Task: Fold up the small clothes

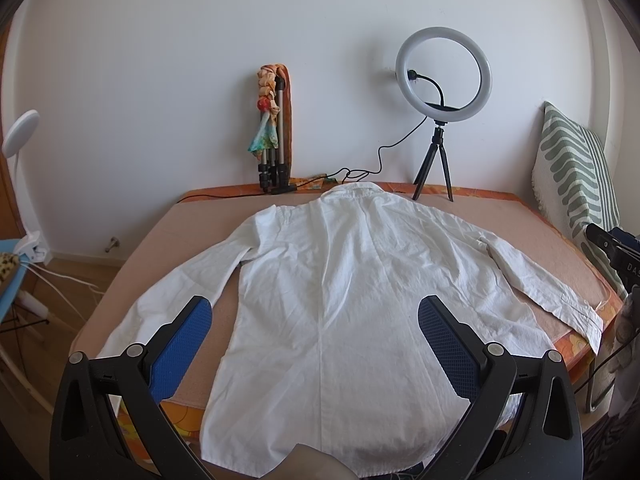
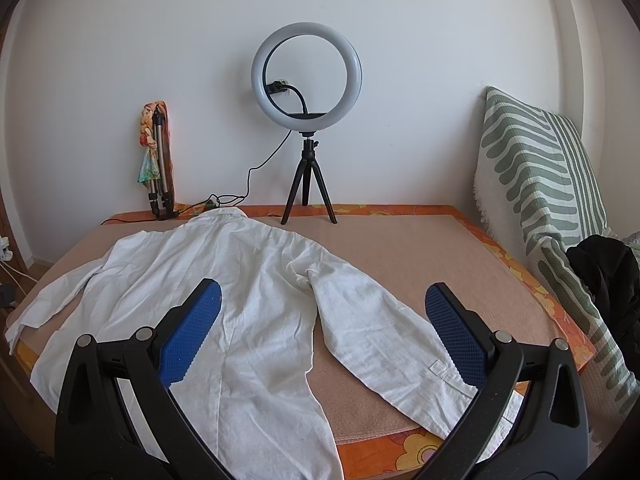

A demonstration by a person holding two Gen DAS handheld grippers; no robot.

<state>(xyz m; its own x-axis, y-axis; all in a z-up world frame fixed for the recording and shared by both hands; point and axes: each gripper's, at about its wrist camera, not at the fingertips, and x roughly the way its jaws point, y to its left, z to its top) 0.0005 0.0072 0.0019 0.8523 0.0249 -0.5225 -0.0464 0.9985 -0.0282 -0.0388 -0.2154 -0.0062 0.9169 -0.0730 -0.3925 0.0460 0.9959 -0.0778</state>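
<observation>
A white long-sleeved shirt [image 1: 340,280] lies flat, back up, on the table [image 1: 532,232], collar toward the wall and both sleeves spread out. My left gripper [image 1: 316,312] is open and empty, held above the shirt's lower body near the hem. My right gripper [image 2: 324,304] is open and empty, held above the shirt [image 2: 224,280] near its right sleeve [image 2: 384,328], whose cuff lies by the table's front edge. The hem hangs a little over the near edge.
A ring light on a small tripod [image 1: 442,80] and a folded tripod with a colourful scarf [image 1: 274,128] stand at the back by the wall, with a black cable [image 1: 376,164]. A green-striped cushion [image 2: 540,184] and a dark garment [image 2: 604,272] sit to the right.
</observation>
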